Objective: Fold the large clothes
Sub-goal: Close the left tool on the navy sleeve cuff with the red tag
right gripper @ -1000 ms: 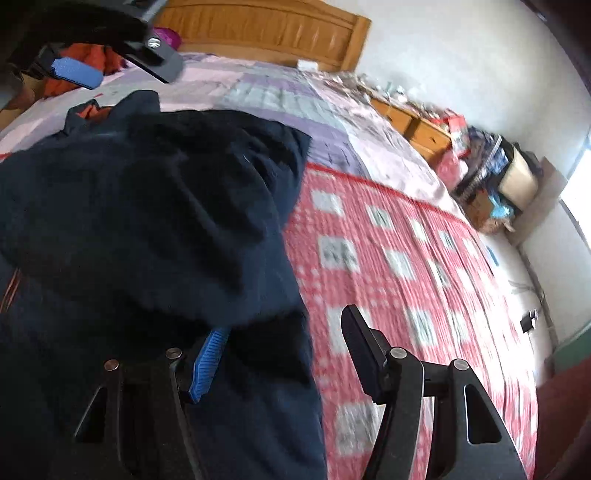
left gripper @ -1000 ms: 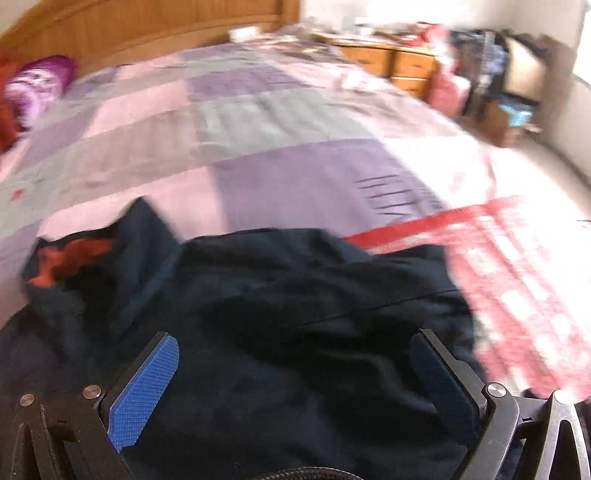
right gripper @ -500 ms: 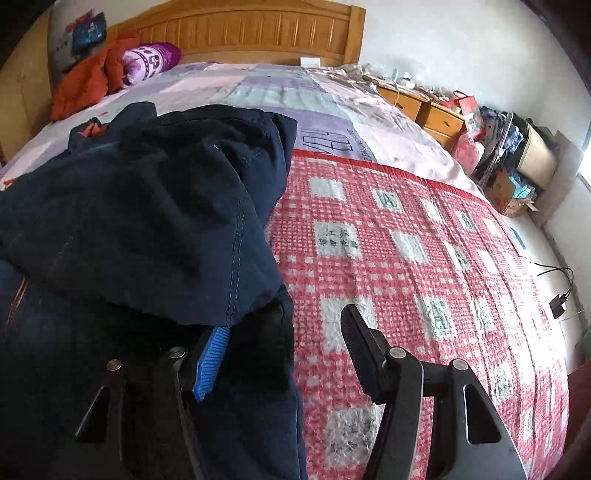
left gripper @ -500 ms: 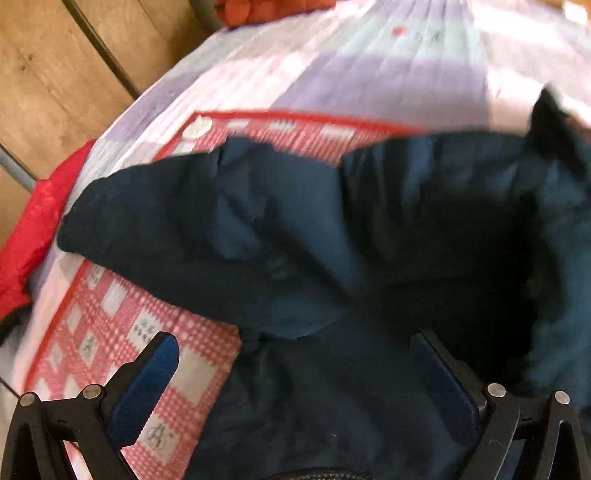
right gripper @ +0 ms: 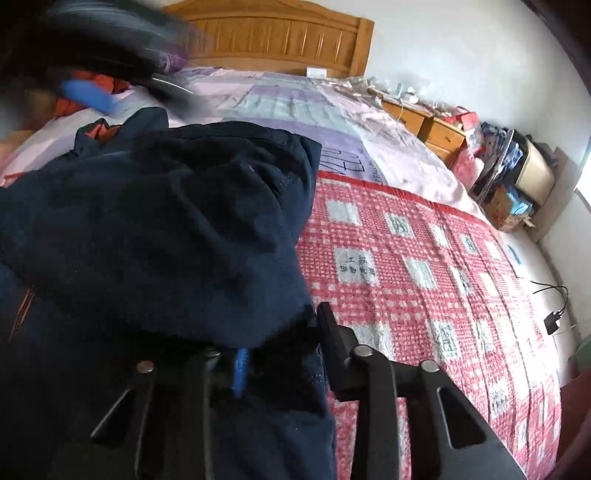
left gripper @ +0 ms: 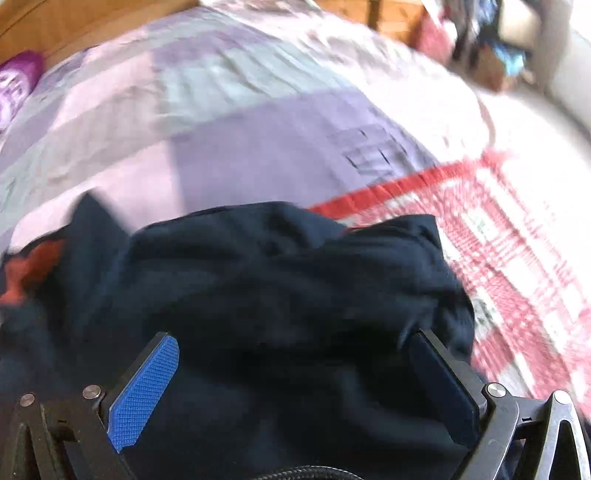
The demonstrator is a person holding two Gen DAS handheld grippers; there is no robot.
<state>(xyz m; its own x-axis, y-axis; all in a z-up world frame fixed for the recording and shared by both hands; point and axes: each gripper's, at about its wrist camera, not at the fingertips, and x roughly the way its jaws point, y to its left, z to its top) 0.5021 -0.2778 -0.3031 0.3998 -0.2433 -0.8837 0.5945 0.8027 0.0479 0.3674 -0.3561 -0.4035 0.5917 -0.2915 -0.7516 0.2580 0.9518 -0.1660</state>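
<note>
Right tool (right gripper: 282,343) closing on jacket (right gripper: 166,229), left tool (left gripper: 295,373) blurred

The left tongs (left gripper: 291,354) stand wide apart above a rumpled dark navy garment (left gripper: 258,288) on the bed (left gripper: 258,140), with no cloth pinched between the blue pads (left gripper: 144,391). A bit of orange lining (left gripper: 29,269) shows at the garment's left edge. Beyond lie a lilac and grey patchwork cover (left gripper: 207,92) and, to the right, a red checked blanket (left gripper: 509,258). The blurred far corner seems to hold wooden drawers (left gripper: 391,14).
</note>
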